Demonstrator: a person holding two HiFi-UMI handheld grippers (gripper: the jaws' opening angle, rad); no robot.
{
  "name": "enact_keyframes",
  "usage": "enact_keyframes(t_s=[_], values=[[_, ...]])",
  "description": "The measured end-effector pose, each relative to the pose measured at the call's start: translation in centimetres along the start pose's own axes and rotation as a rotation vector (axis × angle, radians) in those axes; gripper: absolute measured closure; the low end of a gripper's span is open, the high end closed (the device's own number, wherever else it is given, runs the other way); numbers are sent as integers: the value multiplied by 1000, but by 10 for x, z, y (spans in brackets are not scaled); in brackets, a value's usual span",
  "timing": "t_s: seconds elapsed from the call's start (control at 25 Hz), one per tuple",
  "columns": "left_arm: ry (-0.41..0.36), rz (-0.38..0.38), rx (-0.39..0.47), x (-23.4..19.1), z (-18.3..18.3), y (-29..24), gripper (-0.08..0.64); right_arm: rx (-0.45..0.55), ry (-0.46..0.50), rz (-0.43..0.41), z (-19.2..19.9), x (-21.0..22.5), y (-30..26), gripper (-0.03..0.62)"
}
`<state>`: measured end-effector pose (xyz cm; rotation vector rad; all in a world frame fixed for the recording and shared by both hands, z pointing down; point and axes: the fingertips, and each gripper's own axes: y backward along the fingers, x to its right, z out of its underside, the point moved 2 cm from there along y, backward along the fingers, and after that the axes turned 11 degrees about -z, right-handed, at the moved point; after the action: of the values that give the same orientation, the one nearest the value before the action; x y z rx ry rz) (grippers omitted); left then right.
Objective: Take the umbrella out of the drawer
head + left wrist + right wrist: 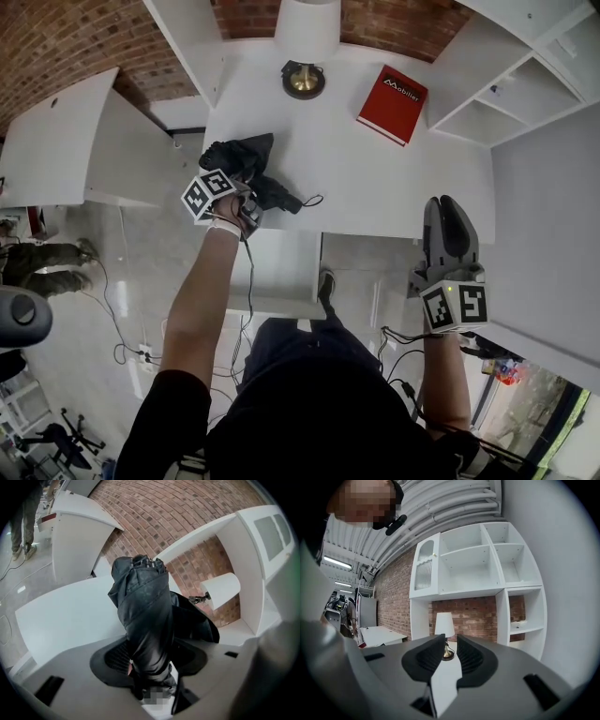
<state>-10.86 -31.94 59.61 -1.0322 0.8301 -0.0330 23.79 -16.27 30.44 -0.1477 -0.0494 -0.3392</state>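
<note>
Left claw (242,199) is clenched on the black umbrella (246,159), gripping it near one end. The folded bundle pokes out past the jaws over the white surface (375,187), close to its left edge. I can't tell whether it rests there. It is clear of what looks like the drawer (281,272), pulled out below. Right claw (450,220) hangs released by the front edge, jaws a little apart with nothing between them. The umbrella looks light, but its loose fabric is soft and floppy and would likely slide over the stiff shaft inside. A cord loop (314,200) dangles from it. I'd pinch the firm core, never the cloth alone.
</note>
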Motion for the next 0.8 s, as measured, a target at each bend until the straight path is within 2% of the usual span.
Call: enact_keyframes(t_s=[0.16, 0.32, 0.44, 0.64, 0.72, 0.8], values=[[28, 6, -35, -1, 0, -22, 330, -5, -2, -24, 4, 3, -15, 515], [-2, -11, -68, -2, 4, -36, 316, -16, -8, -52, 6, 2, -26, 515], [-7, -11, -67, 0, 5, -37, 313, -15, -15, -65, 6, 2, -29, 516], [59, 2, -19, 1, 0, -22, 278, 2, -15, -80, 1, 2, -31, 515], [34, 11, 7, 1, -2, -9, 277, 10, -15, -84, -1, 2, -30, 515], [-59, 22, 36, 4, -6, 8, 277, 18, -16, -89, -3, 0, -30, 517]])
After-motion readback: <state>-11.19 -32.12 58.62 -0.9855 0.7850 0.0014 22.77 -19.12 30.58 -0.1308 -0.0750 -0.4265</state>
